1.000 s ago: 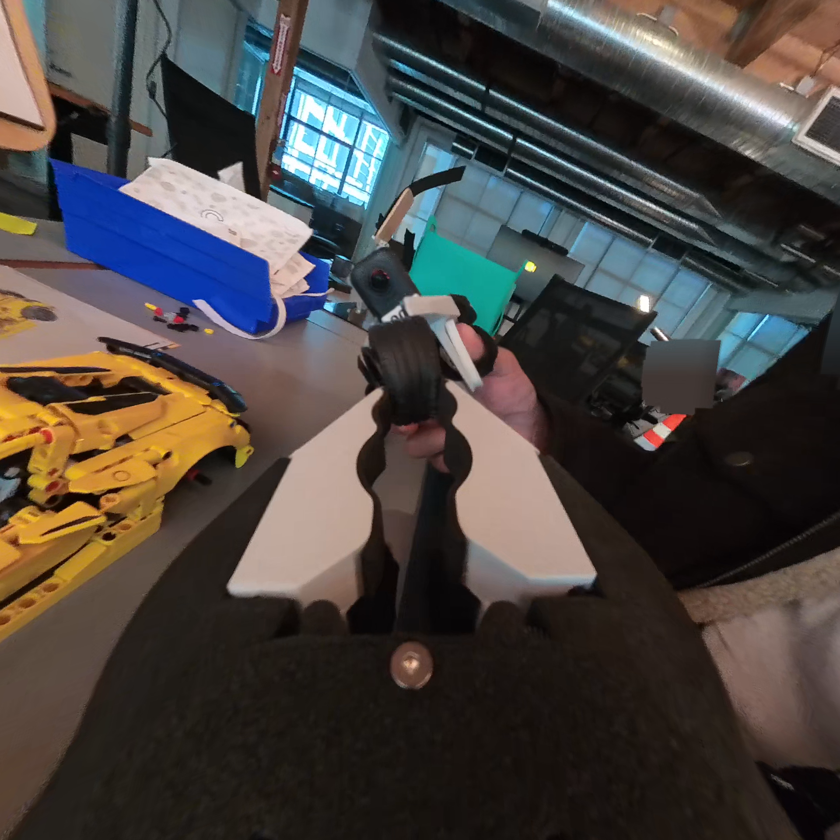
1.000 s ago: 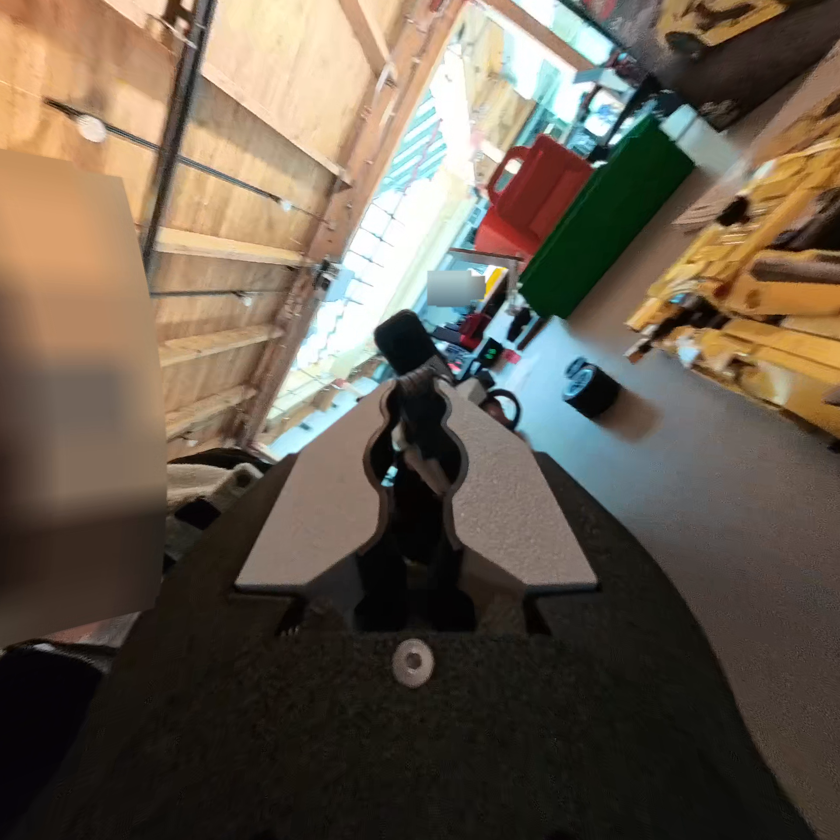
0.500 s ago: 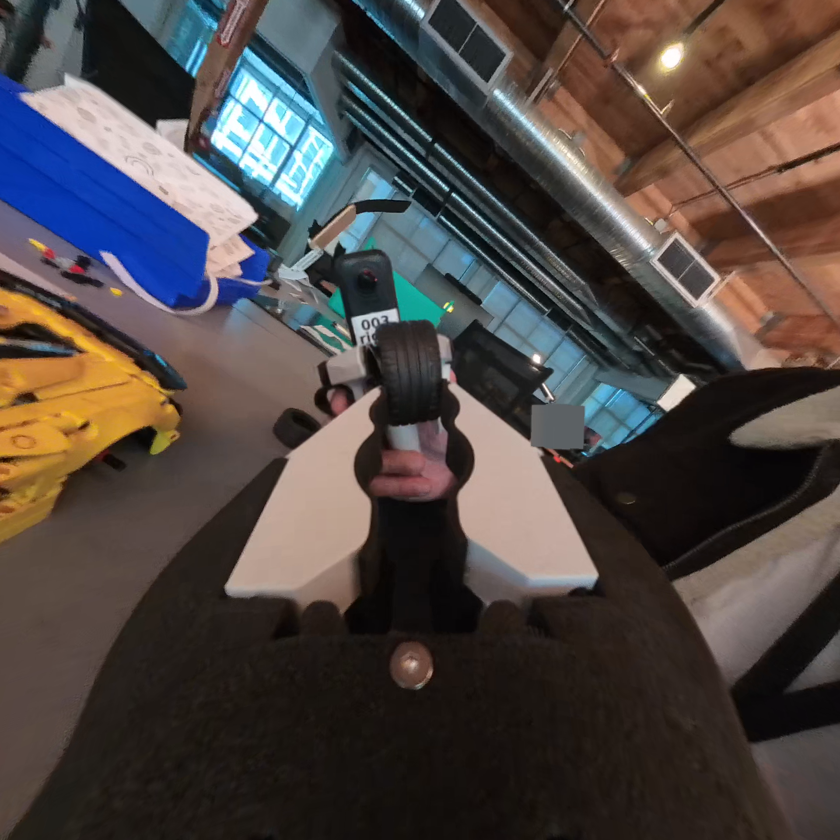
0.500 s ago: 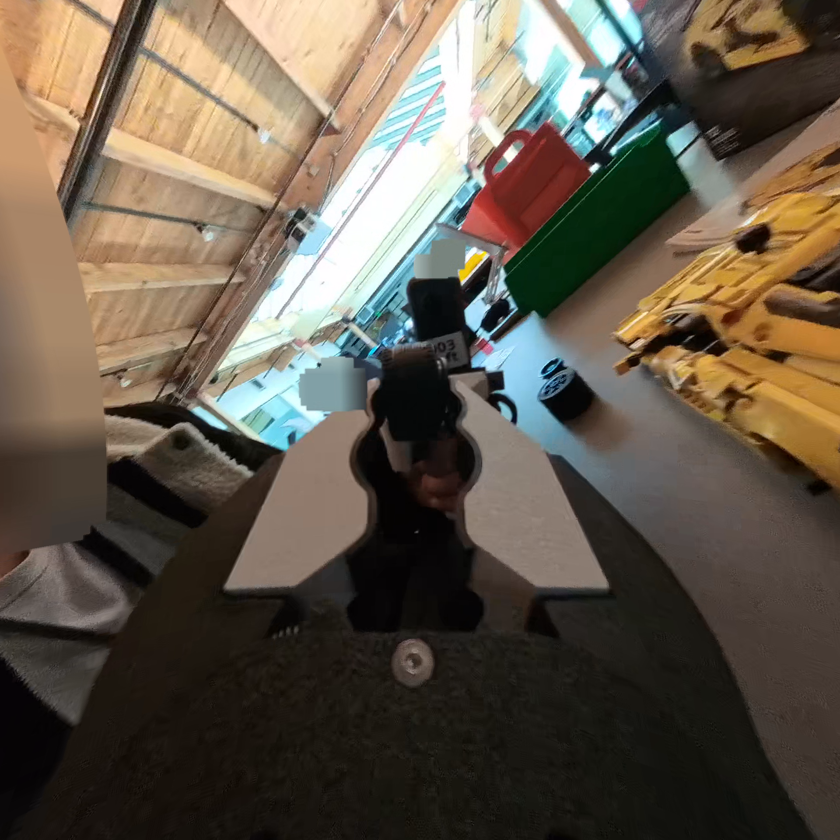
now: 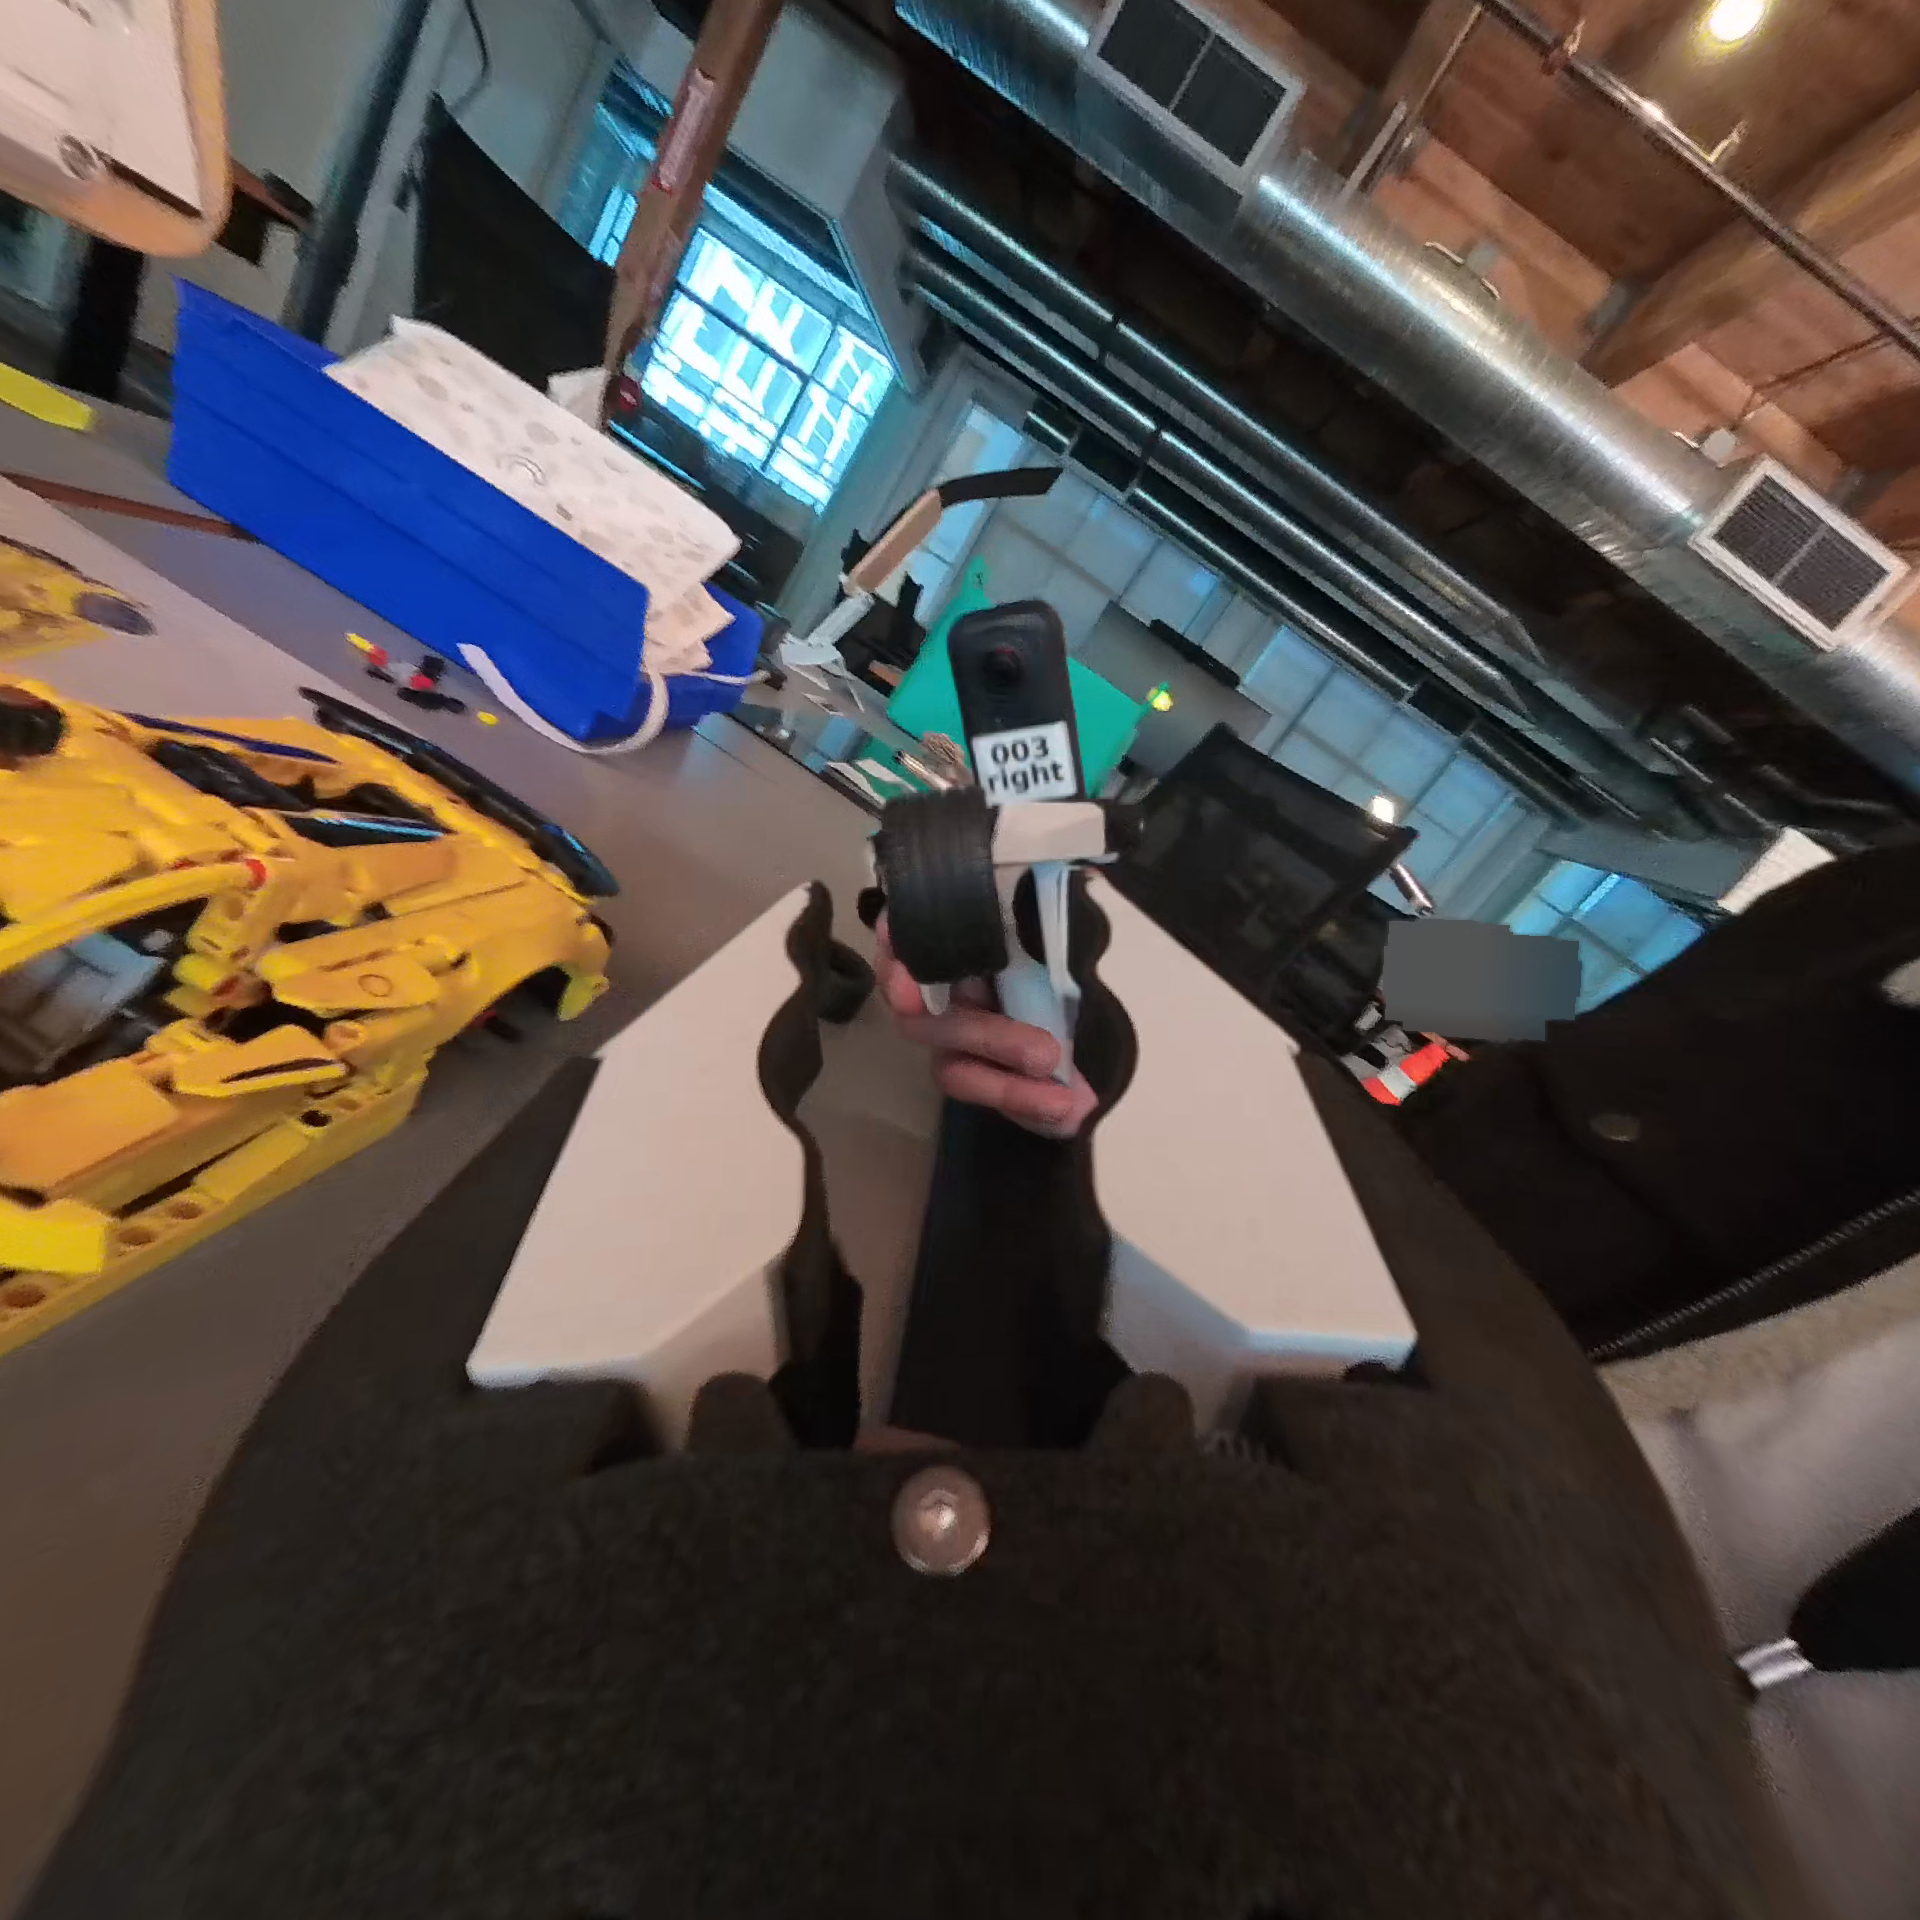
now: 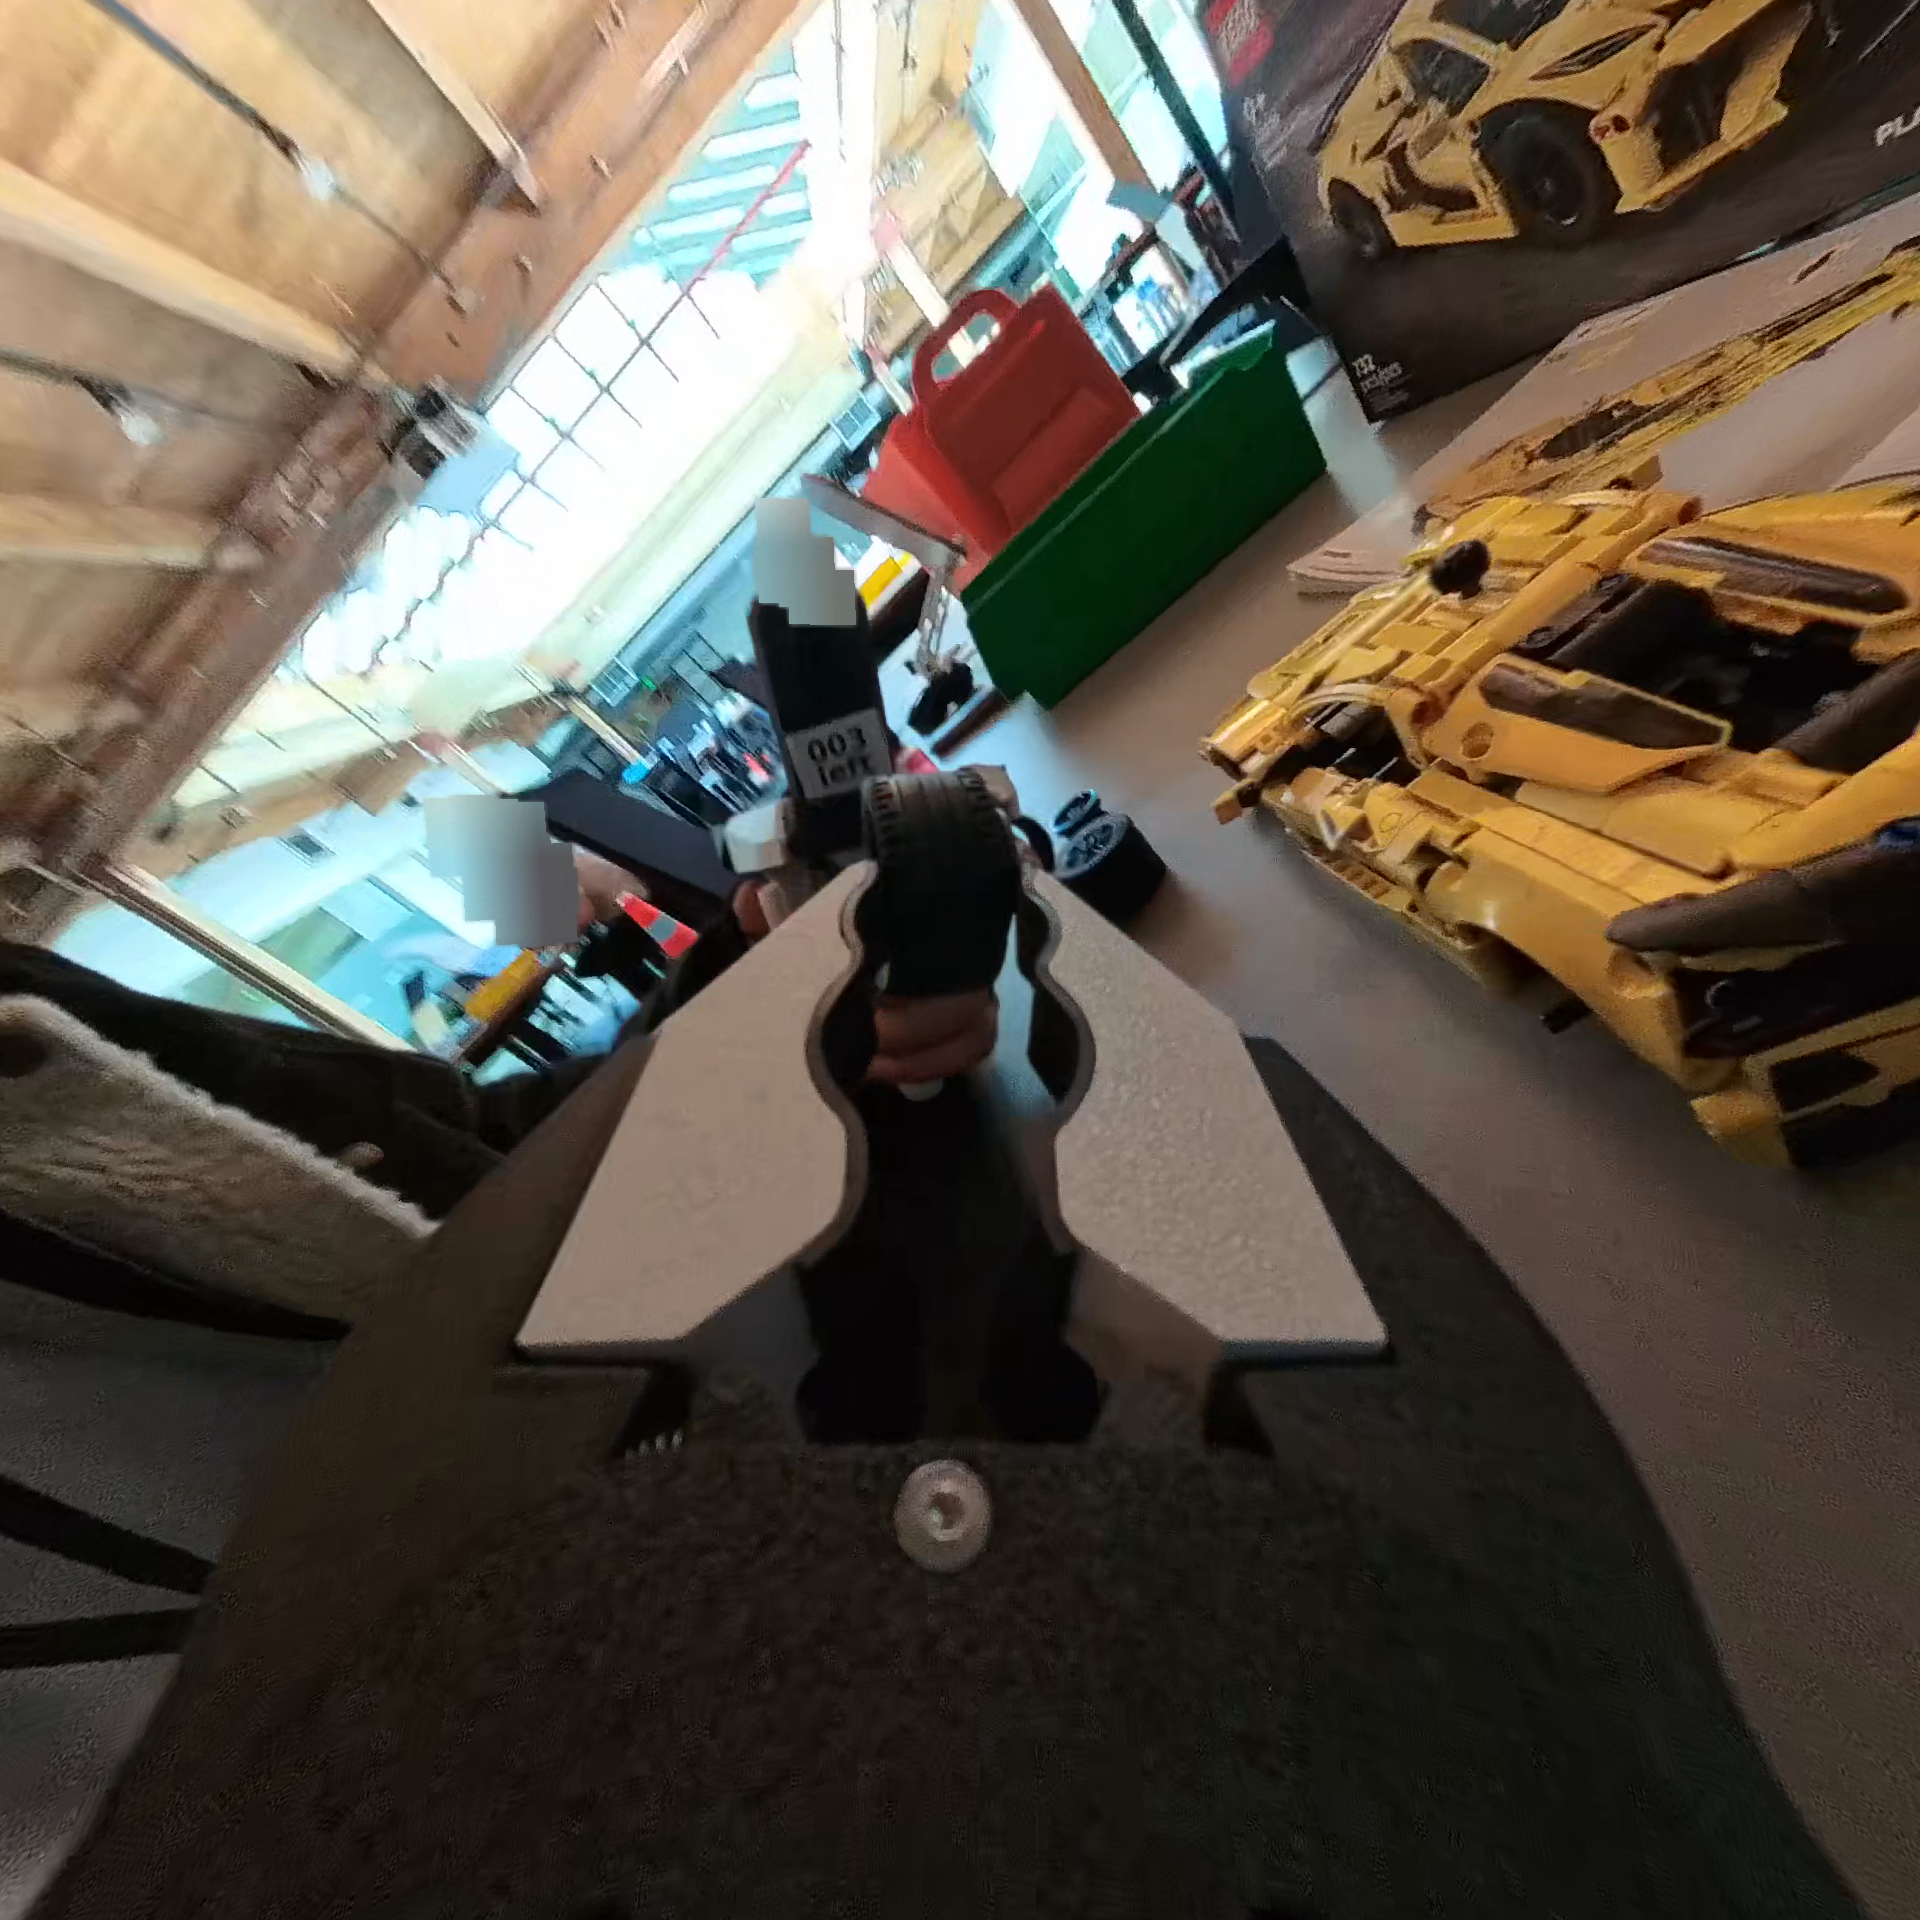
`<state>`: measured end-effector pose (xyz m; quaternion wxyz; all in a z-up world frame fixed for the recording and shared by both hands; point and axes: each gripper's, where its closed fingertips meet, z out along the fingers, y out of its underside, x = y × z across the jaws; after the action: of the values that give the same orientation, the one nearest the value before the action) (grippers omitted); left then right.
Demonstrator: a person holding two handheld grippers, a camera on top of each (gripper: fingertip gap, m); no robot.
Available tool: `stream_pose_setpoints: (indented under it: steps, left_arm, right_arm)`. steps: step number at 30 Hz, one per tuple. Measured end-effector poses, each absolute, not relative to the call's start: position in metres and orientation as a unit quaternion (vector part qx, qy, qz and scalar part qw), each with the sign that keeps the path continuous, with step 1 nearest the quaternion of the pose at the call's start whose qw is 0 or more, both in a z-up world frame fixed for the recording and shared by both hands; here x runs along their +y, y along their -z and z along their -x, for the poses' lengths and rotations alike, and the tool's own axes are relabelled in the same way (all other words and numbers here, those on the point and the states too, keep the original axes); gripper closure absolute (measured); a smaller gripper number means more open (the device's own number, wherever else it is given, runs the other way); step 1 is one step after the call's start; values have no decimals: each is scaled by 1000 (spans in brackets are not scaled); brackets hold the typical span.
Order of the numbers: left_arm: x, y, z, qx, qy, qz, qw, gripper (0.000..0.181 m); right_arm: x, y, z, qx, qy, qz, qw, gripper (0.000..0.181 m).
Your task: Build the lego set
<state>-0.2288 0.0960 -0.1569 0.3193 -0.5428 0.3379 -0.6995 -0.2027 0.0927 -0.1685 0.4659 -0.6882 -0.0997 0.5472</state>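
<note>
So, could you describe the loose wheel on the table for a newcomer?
Start at the yellow car on the grey table. Just off its end lies a black wheel, alone on the tabletop; the other tyre is held in the right gripper.

Your grippers: white wedge fingers [image 5: 665, 1174], wavy black-lined jaws, dark felt-like body, central silver screw [image 5: 940, 1525]; dark jacket sleeve [image 5: 1683, 1101].

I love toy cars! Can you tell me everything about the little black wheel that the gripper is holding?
The wheel is a small black tyre that looks like rubber, with thin grooves running around its tread. It is seen edge-on, so its hub is hidden. The right gripper pinches its sides at the fingertips and holds it upright in the air above the grey table. The left gripper is open just in front of it and not gripping it.
</note>
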Motion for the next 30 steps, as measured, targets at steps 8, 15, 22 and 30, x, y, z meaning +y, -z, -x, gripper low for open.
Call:
stream_pose_setpoints:
  steps: [8,15,22,30]
  left_arm:
    - [79,165,226,387,691,543,279,155]
    - [71,160,229,386,716,525,251,159]
    - [54,130,239,323,828,435,144,159]
    - [60,132,240,304,837,437,128,160]
  right_arm:
    - [79,178,227,-183,-508,707,456,158]
    - [70,167,228,-127,-635,666,371,162]
    - [49,136,235,-98,-800,533,255,166]
    - [56,141,237,-98,-783,555,264,171]
